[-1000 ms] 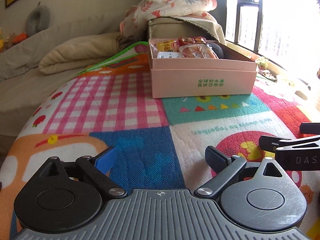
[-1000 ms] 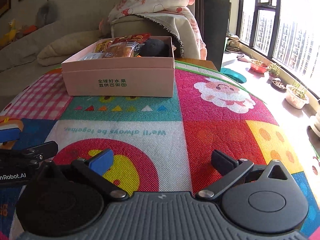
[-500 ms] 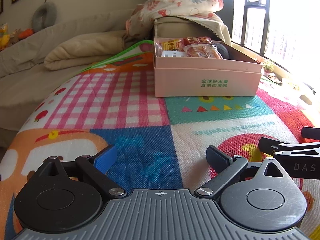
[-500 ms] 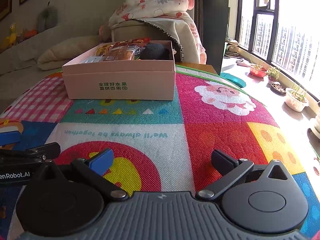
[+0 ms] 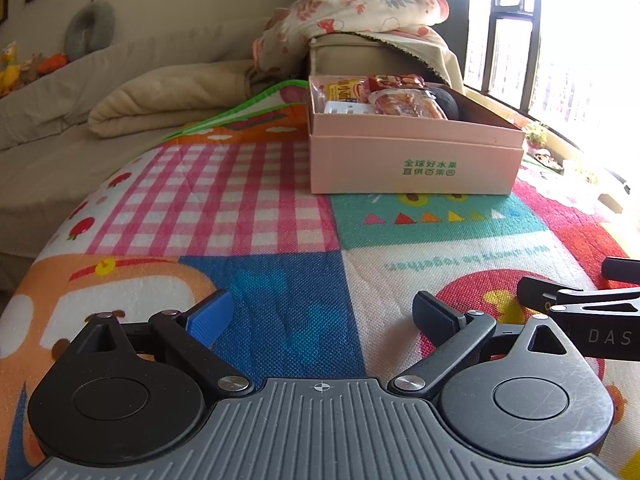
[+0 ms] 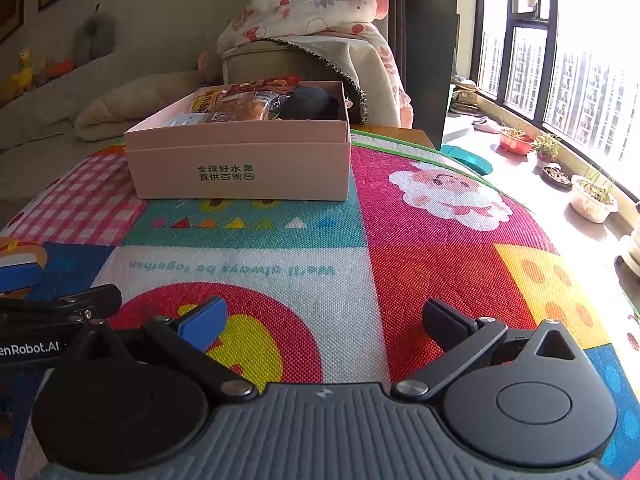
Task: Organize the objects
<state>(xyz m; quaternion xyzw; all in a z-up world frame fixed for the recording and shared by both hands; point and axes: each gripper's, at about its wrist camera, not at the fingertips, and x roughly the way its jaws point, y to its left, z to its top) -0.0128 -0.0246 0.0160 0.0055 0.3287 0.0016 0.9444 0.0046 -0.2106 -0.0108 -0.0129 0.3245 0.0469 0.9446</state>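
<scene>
Patchwork mat (image 6: 420, 264) | pink box (image 6: 240, 164), green lettering, lidless, snack-filled

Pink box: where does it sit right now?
The pink box sits on the colourful mat, ahead of both open grippers, left of centre in the right wrist view, just before the blanket-draped seat.

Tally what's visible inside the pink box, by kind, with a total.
Orange-red snack packets: 3
White pack: 1
Dark round item: 1
Total: 5 visible in the pink box; more may lie hidden underneath.
</scene>
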